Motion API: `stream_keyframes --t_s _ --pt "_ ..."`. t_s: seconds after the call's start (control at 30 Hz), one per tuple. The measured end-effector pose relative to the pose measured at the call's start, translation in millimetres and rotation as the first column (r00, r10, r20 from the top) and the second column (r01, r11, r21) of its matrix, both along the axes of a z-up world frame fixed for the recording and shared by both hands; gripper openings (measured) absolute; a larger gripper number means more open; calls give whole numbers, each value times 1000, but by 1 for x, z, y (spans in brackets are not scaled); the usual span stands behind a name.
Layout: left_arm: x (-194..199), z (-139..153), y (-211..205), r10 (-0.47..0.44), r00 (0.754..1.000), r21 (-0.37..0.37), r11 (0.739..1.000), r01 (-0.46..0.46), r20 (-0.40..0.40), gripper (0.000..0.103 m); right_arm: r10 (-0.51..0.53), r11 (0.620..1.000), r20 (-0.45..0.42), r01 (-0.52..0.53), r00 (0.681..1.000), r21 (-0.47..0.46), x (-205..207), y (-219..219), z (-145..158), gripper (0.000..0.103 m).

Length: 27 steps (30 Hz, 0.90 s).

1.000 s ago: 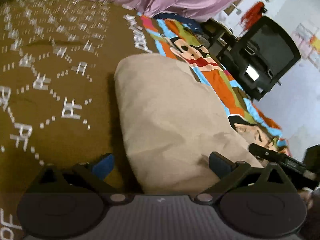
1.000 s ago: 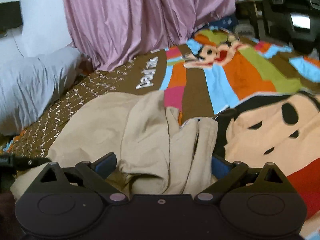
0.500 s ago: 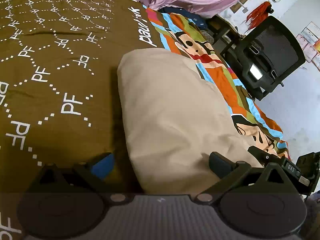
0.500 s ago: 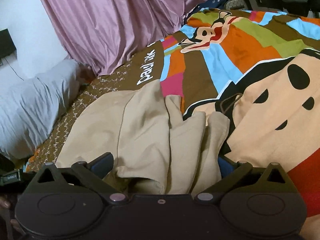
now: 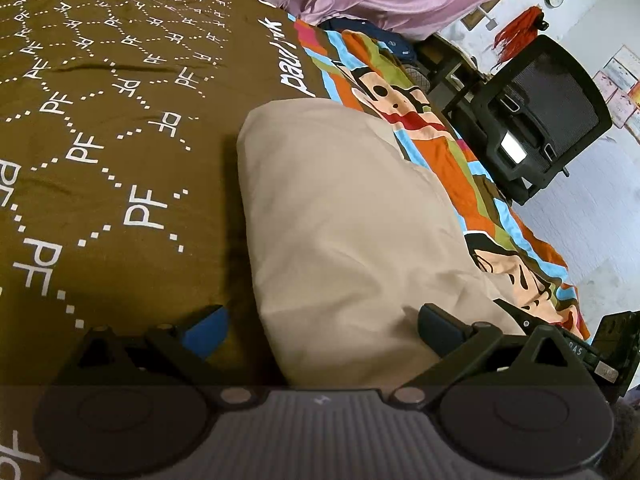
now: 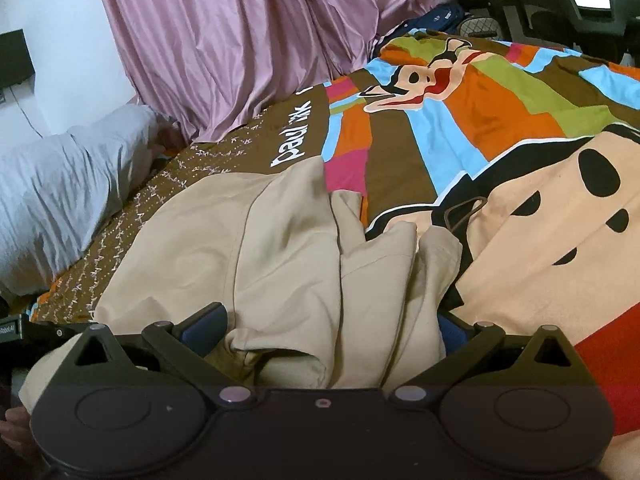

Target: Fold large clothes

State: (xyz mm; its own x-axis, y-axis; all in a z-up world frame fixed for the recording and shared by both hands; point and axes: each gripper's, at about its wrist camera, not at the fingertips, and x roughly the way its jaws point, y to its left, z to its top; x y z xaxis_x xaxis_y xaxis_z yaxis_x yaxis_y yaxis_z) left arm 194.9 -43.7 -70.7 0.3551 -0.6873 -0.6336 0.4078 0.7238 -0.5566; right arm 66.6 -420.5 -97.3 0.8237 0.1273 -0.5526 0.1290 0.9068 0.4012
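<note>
One beige garment (image 5: 352, 232) is laid folded on the patterned bedspread (image 5: 100, 128), its long axis running from near to far. Its near end is seen between the spread fingers of the left gripper (image 5: 322, 326); bunched folds are straddled by the equally spread right gripper (image 6: 332, 330). No container is seen. A pink curtain (image 6: 240, 40), grey pillow (image 6: 60, 184) and black chair (image 5: 540, 120) are seen beyond.

Beige garment (image 5: 352, 240) lies folded, layered edges bunched, on bedspread (image 5: 120, 160).
</note>
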Motion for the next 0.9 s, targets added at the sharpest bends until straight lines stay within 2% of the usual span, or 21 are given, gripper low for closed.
stream_keyframes --t_s 0.07,0.1,0.13,0.17,0.2,0.23,0.27,0.33,0.37,0.4,0.47,0.53,0.6,0.7,0.77,0.9 --pt "1 1 -1 -2 1000 3 1000 2 -5 102 5 1000 -7 -5 1000 -19 2 2 1 101" --pt "1 2 -2 -8 1000 5 1000 9 -9 95 5 999 -12 -6 1000 -40 2 4 2 95" --pt "1 5 -3 -25 1000 -8 1000 25 -5 76 10 998 -7 -10 1000 -64 1 6 4 91" --pt "1 8 -4 -32 999 -17 999 32 -4 75 29 996 0 -29 1000 -83 0 10 6 75" --pt "1 13 -6 -22 1000 9 1000 22 3 67 46 995 0 -46 999 -87 -1 14 8 64" --pt "1 17 -9 -22 1000 33 999 22 5 57 50 993 -1 -50 999 -103 -2 18 11 58" --pt "1 20 -10 -10 1000 50 999 10 8 52 58 990 -3 -58 998 -131 -2 24 15 49" --pt "-1 30 -11 16 999 48 999 -17 31 38 53 985 -5 -53 999 -162 0 32 22 36" --pt "-3 36 -12 12 998 58 998 -16 59 36 35 988 4 -34 999 -152 0 33 26 27" --pt "-6 45 -14 3 994 75 997 -11 105 34 22 991 17 -20 1000 -136 0 34 32 22" --pt "-14 60 -17 -13 981 111 994 -8 195 31 17 991 37 -12 999 -134 1 39 42 18" --pt "-23 77 -17 -26 956 144 989 -17 291 28 31 985 42 -23 999 -172 4 49 52 14" --pt "-28 93 -15 -29 934 168 985 -33 355 27 80 980 93 -61 992 -191 5 65 67 13" --pt "-30 111 -1 -5 900 196 977 -89 435 27 174 947 139 -126 975 -297 14 99 88 13" --pt "-23 118 15 24 885 213 967 -138 466 27 204 943 157 -151 966 -296 29 115 95 13" --pt "-1 110 50 74 883 256 943 -214 464 27 213 963 206 -170 955 -211 67 134 90 13"
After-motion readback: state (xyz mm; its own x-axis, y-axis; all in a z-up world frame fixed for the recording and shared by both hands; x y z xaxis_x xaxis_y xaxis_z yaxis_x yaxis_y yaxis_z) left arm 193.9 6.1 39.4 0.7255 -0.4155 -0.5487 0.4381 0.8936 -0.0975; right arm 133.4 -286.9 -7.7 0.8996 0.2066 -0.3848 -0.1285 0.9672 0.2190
